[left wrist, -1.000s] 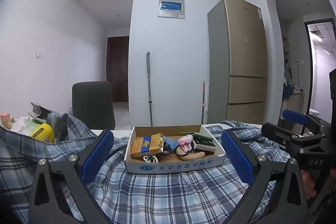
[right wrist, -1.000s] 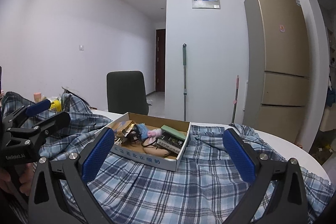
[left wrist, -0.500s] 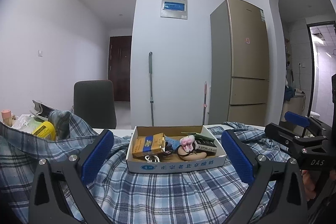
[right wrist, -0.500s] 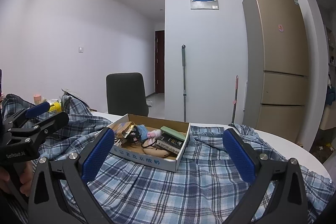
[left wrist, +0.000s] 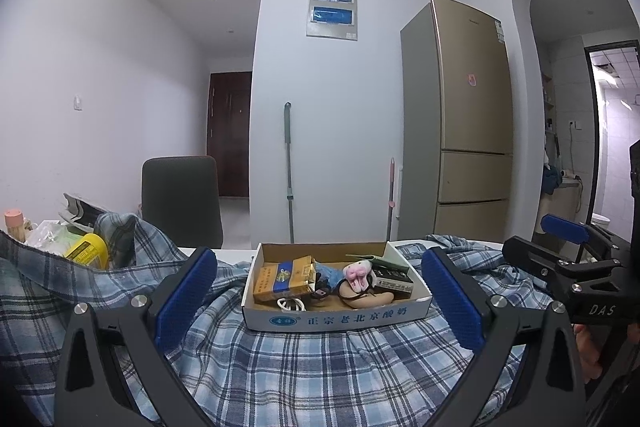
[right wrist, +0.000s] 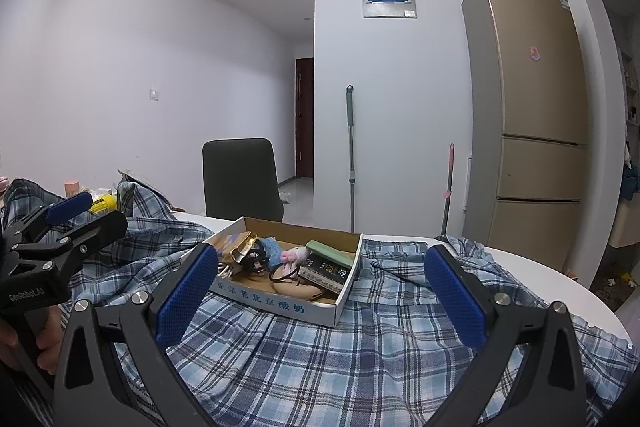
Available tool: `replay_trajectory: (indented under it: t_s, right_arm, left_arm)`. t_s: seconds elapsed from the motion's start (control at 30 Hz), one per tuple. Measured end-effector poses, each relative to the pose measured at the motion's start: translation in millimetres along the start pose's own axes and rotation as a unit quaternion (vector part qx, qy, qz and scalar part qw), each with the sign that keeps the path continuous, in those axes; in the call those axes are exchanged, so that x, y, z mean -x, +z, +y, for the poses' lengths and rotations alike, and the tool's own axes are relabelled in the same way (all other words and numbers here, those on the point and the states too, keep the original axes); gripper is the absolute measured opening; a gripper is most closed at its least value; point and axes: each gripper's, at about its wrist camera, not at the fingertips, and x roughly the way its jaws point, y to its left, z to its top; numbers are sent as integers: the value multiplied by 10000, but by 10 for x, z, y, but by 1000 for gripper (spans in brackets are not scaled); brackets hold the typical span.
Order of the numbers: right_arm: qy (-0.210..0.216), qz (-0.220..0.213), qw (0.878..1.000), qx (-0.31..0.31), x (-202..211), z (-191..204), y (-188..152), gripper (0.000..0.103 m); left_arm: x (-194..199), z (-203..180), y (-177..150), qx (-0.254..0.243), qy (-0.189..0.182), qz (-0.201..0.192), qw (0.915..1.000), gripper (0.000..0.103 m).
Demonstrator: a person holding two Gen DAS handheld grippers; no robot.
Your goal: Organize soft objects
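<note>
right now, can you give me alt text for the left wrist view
The open left gripper hovers over a blue plaid shirt spread on the table, framing a shallow cardboard box holding a pink plush toy, an orange packet and cables. The open right gripper waits at the right.

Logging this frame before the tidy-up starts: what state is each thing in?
left gripper: open, empty
right gripper: open, empty
plaid shirt: spread out, rumpled, under the box
cardboard box: open-topped, full of small items
pink plush toy: lying in the box
fridge: doors closed
</note>
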Motion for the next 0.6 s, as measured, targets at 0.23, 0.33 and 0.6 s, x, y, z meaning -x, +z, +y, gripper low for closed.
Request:
replay_trajectory:
  t_s: [0.23, 0.33, 0.6]
  right_arm:
    - [-10, 30, 10000, -54, -6, -23, -2, 103]
    - [15, 78, 10000, -36, -23, -20, -5, 103]
    - [10, 104, 9999, -56, -42, -16, -11, 103]
  left_arm:
    - [13, 18, 0, 80, -29, 25, 10000, 103]
    - [29, 41, 12, 169, -12, 9, 9999, 103]
    - [59, 36, 20, 116, -27, -49, 9999, 103]
